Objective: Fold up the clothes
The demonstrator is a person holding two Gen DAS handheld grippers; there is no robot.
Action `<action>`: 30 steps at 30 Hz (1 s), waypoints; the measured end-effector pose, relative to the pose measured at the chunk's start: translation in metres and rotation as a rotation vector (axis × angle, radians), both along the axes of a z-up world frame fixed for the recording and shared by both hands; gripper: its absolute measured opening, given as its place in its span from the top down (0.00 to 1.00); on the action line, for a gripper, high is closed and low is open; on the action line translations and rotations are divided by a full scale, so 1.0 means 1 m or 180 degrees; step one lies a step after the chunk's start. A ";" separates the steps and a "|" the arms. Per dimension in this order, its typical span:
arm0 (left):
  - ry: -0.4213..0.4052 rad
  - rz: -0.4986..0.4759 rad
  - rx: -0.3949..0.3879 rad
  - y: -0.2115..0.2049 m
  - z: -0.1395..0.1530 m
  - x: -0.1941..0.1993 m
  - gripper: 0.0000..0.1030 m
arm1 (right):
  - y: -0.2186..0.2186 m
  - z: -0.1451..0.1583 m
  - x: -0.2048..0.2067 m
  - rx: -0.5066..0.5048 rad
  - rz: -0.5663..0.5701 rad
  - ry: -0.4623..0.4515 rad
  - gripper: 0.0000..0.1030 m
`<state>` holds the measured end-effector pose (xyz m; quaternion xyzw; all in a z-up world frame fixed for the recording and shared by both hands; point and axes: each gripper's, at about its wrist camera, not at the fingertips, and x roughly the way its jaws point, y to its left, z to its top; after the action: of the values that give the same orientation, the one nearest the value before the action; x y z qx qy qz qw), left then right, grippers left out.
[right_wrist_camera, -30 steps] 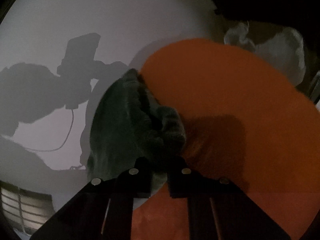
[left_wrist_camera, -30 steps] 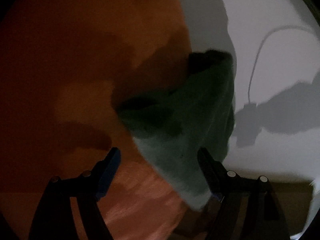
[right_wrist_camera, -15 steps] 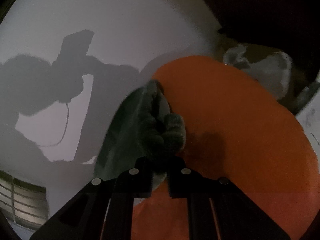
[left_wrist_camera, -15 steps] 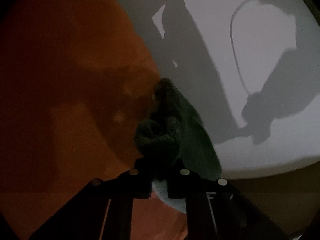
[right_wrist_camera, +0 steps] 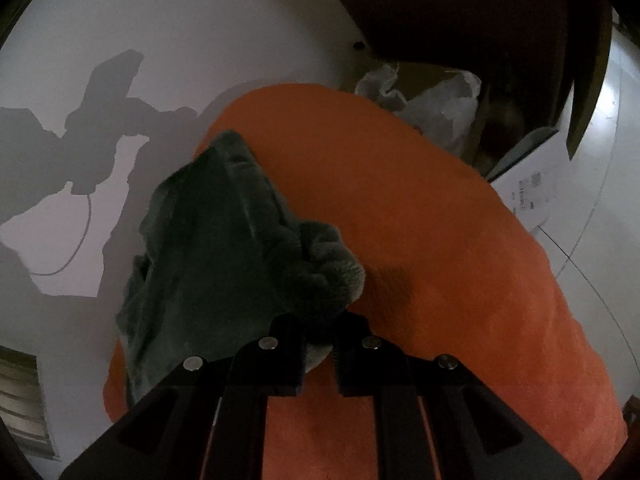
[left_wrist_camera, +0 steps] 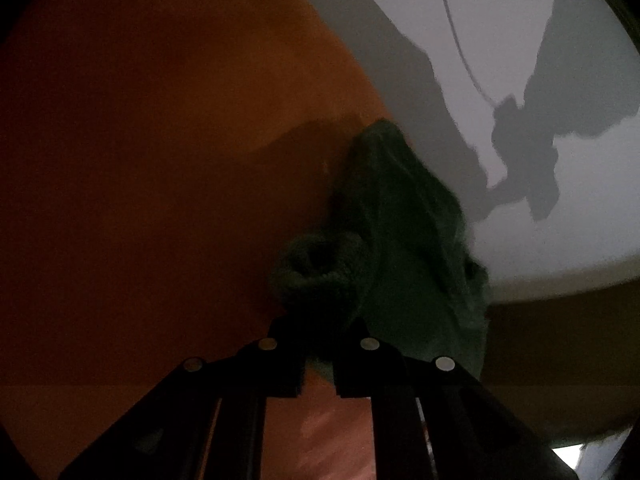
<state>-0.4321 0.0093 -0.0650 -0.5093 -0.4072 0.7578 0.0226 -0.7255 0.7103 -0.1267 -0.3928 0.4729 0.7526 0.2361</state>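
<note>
Right wrist: right gripper clamped on green cloth.

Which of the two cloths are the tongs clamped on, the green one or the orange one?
The dark green fuzzy cloth; both tongs pinch its bunched edge, while the orange cloth lies spread underneath.

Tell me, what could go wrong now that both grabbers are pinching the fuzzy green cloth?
1. The left gripper and right gripper each pinch only a small bunched bit of the green cloth, so it might slip out.
2. Most of the cloth hangs loose and rumpled, so the fold may come out crooked.
3. It hangs close over the orange cloth and could drag it along.
</note>
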 end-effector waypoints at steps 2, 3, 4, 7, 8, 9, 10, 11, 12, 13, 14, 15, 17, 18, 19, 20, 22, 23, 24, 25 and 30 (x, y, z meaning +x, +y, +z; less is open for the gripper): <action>-0.0153 -0.0120 -0.0034 -0.008 -0.009 0.006 0.89 | 0.007 -0.016 0.001 -0.0212 0.0046 -0.0086 0.90; -0.0154 -0.0134 0.0008 -0.008 -0.012 0.009 0.88 | 0.011 -0.016 0.004 -0.0269 0.0028 -0.0039 0.90; -0.0105 -0.0144 0.0043 -0.012 -0.010 0.013 0.88 | 0.012 -0.013 0.007 -0.0271 0.0037 0.0003 0.91; 0.0090 -0.0213 0.0002 -0.016 0.006 0.023 0.89 | 0.000 0.016 0.014 0.0052 0.0185 0.0043 0.92; 0.0145 -0.0235 -0.0047 -0.015 0.010 0.026 0.89 | -0.005 0.025 0.019 0.0129 0.0202 0.0035 0.92; 0.0143 -0.0229 -0.0040 -0.015 0.007 0.029 0.89 | -0.007 0.028 0.026 0.0126 0.0174 0.0027 0.93; 0.0122 -0.0218 0.0003 -0.017 0.005 0.034 0.89 | -0.008 0.029 0.034 0.0080 0.0126 0.0006 0.93; 0.0095 -0.0208 0.0033 -0.019 0.002 0.039 0.89 | -0.008 0.026 0.042 0.0013 0.0079 -0.0022 0.93; 0.0037 -0.0208 0.0038 -0.022 -0.002 0.043 0.89 | -0.008 0.021 0.048 -0.0028 0.0046 -0.0057 0.93; -0.0053 -0.0221 0.0039 -0.026 -0.007 0.047 0.89 | -0.007 0.015 0.053 -0.0052 0.0034 -0.0101 0.93; -0.0147 -0.0243 0.0050 -0.029 -0.011 0.050 0.89 | -0.007 0.005 0.055 -0.0082 0.0078 -0.0181 0.92; -0.0267 -0.0301 0.0067 -0.032 -0.016 0.050 0.88 | -0.006 -0.008 0.054 -0.0187 0.0155 -0.0291 0.89; -0.0567 -0.0436 0.0028 -0.032 -0.023 0.046 0.78 | 0.003 -0.025 0.056 -0.0399 0.0210 -0.0503 0.81; -0.0665 -0.0453 -0.0035 -0.036 -0.022 0.044 0.77 | 0.009 -0.031 0.058 -0.0506 0.0214 -0.0607 0.77; -0.0678 -0.0440 -0.0136 -0.043 -0.014 0.042 0.78 | 0.016 -0.033 0.059 -0.0536 0.0212 -0.0684 0.75; -0.0647 -0.0410 -0.0286 -0.052 -0.002 0.040 0.77 | 0.023 -0.023 0.060 -0.0379 0.0203 -0.0712 0.73; -0.0430 -0.0310 -0.0704 -0.073 0.036 0.036 0.76 | 0.038 0.007 0.055 0.0149 0.0226 -0.0741 0.63; -0.0303 -0.0296 -0.0803 -0.081 0.052 0.030 0.72 | 0.045 0.021 0.049 0.0372 0.0269 -0.0695 0.54; -0.0186 -0.0306 -0.0862 -0.087 0.065 0.021 0.68 | 0.051 0.032 0.037 0.0486 0.0356 -0.0550 0.50; -0.0052 -0.0338 -0.0914 -0.094 0.078 0.007 0.53 | 0.056 0.041 0.021 0.0555 0.0473 -0.0398 0.50; 0.0370 -0.0796 -0.0888 -0.077 0.082 -0.116 0.32 | 0.063 0.041 -0.116 0.0709 0.1404 -0.0038 0.23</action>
<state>-0.5484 -0.0679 0.0174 -0.5095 -0.2299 0.8263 0.0692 -0.8417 0.7736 -0.0859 -0.4624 0.2884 0.8311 0.1107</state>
